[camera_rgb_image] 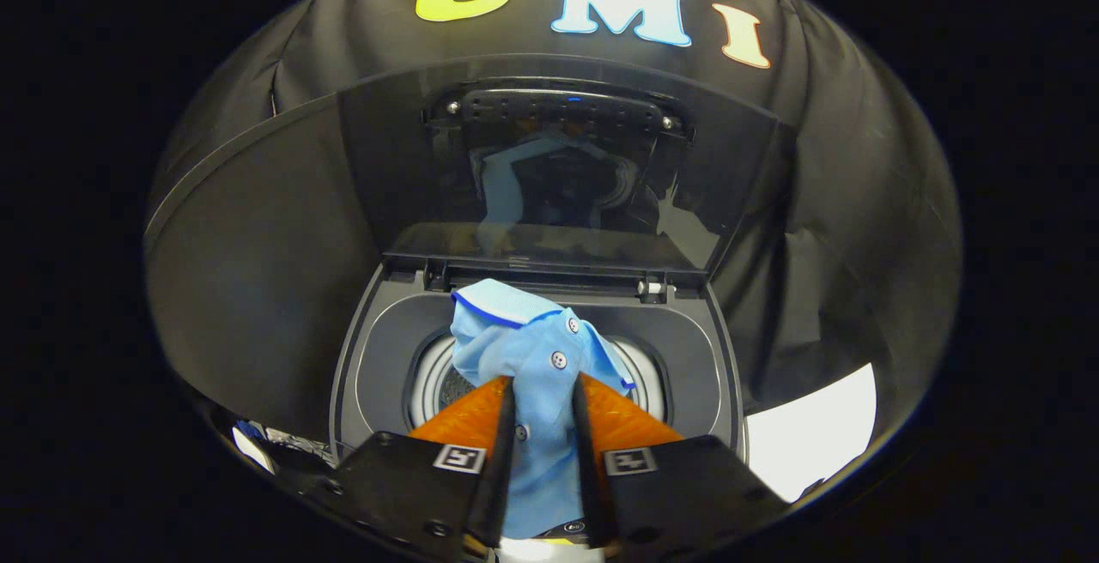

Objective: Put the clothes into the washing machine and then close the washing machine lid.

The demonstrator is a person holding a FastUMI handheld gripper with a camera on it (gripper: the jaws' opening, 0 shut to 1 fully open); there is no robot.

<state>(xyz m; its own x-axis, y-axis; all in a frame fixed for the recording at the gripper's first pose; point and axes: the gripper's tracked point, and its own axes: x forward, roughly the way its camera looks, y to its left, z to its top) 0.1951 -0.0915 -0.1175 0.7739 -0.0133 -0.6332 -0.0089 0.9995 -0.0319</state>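
Shirt (532, 357): blue, clamped between both fingers of the gripper (543, 387), bunched above the drum (434, 383) at 12 o'clock from the tips.
Lid (549, 168): stood open.
Left: drop shirt, close lid.

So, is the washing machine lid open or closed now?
Open: the lid stands raised behind the drum opening, while the gripper holds the blue shirt above it.

No readable text, square coded markers on the tool (543, 391), no labels legible
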